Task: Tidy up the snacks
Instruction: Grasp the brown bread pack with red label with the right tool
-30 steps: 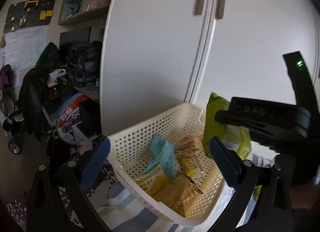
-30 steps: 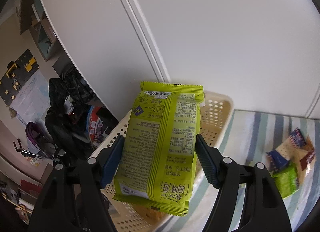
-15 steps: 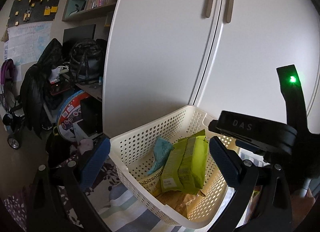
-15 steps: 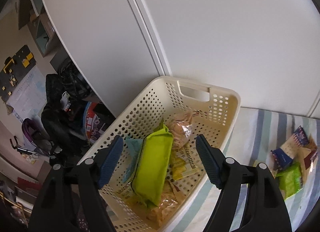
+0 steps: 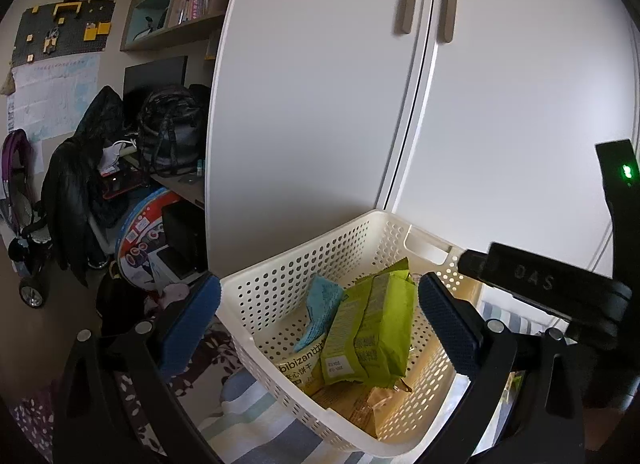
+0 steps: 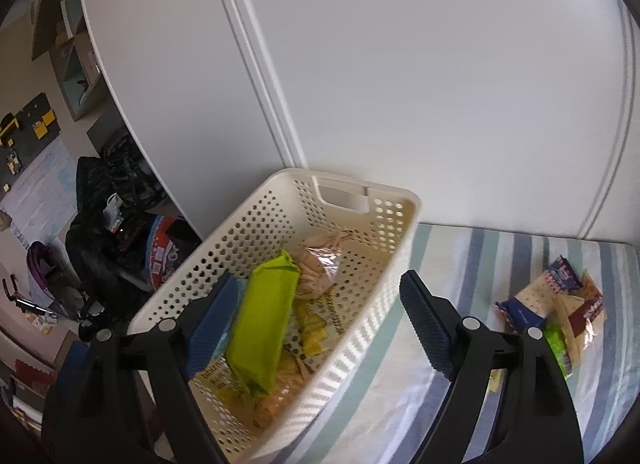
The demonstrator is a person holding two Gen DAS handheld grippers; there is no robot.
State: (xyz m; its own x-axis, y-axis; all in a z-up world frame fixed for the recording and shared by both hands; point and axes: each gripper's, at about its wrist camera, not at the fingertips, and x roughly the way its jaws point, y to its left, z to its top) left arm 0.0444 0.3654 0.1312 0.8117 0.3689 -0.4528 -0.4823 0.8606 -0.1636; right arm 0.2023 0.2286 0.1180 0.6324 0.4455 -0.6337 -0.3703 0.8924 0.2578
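A cream perforated basket (image 5: 288,264) (image 6: 384,328) stands on a striped bedcover. Inside lies a lime-green snack pack (image 5: 372,328) (image 6: 264,324) on top of a light-blue packet (image 5: 320,304), a clear bag of biscuits (image 6: 320,268) and yellow packs (image 6: 316,324). My left gripper (image 5: 320,328) hangs open over the basket's near side, holding nothing. My right gripper (image 6: 316,324) is open and empty above the basket; its black body (image 5: 540,288) shows in the left wrist view. A pile of loose snacks (image 6: 552,312) lies on the cover to the right.
White wardrobe doors (image 5: 320,104) rise right behind the basket. To the left, below the bed edge, are a dark coat (image 5: 76,184), bags (image 5: 168,136), a round printed tin (image 5: 144,232) and a stroller (image 5: 24,224). Striped bedcover (image 6: 460,264) stretches between basket and snack pile.
One second ago my right gripper held the lime-green pack above the basket. It opened, the pack dropped into the basket, and the right gripper has drawn back to the right.
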